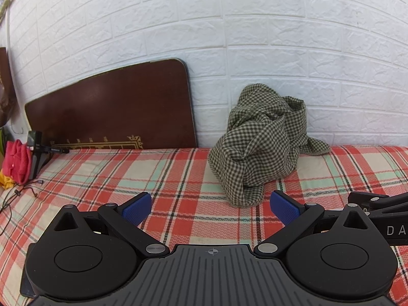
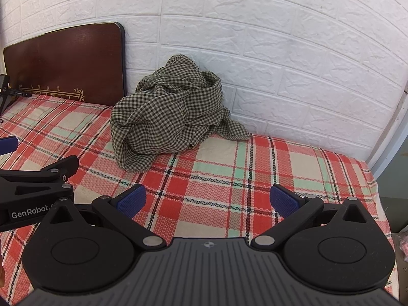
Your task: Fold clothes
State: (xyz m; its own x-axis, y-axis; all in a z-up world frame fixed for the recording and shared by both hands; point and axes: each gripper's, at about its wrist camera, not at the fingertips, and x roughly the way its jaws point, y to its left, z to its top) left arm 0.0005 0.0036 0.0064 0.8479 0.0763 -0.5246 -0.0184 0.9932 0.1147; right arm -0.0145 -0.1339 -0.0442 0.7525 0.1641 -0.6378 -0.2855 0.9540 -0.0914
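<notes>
Ahead, crumpled checked garment (image 1: 262, 142) (image 2: 170, 117) lies beyond both jaws, spread, seemingly untouched; left gripper (image 1: 211, 207), right gripper (image 2: 207, 201).

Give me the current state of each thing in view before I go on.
Checked cloth: crumpled in a heap on the bed against the wall, unfolded.
Left gripper: open, empty, short of the cloth.
Right gripper: open, empty, short of the cloth.
Brown board: leaning against the wall.

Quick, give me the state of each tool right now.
Left tool: open, holding nothing, short of the checked cloth.
Right tool: open, holding nothing, above the plaid bedsheet.
</notes>
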